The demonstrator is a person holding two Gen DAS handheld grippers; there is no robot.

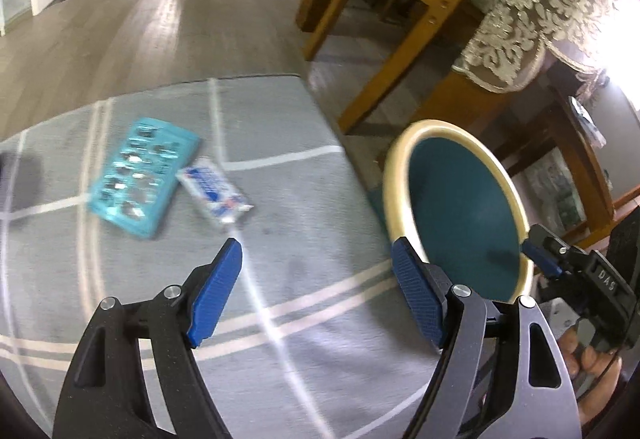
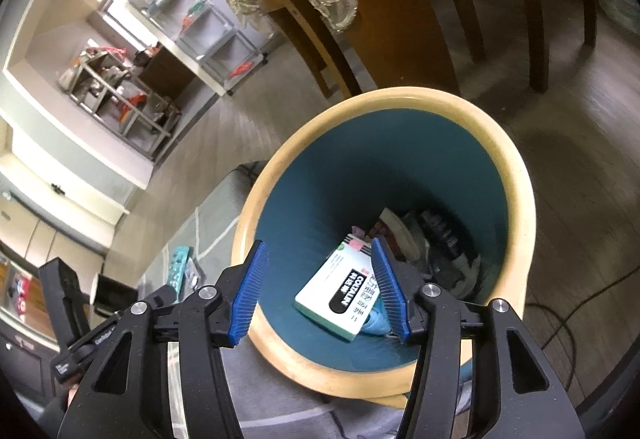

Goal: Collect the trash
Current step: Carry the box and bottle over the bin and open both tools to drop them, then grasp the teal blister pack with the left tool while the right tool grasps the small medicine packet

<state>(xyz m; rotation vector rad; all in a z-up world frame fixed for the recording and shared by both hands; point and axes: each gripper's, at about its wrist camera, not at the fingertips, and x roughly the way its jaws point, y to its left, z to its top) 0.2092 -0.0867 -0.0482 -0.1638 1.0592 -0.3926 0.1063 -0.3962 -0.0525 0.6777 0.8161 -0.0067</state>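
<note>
A teal bin with a cream rim (image 1: 394, 175) stands at the grey rug's right edge; it also shows in the right wrist view (image 2: 516, 175). My right gripper (image 2: 318, 289) is open and empty above the bin's mouth. Inside lies a white and green box (image 2: 340, 291) on other trash. My left gripper (image 1: 316, 281) is open and empty above the rug. Ahead of it lie a teal blister pack (image 1: 140, 179) and a white and blue wrapper (image 1: 214, 191). The right gripper (image 1: 548, 259) shows at the bin's far rim.
The grey rug with white stripes (image 1: 280, 143) covers the floor. A wooden table with a lace cloth (image 1: 516, 27) and chair legs (image 1: 400, 39) stand behind the bin. Metal shelves (image 2: 120, 87) stand by the wall. A cable (image 2: 568, 323) lies on the wood floor.
</note>
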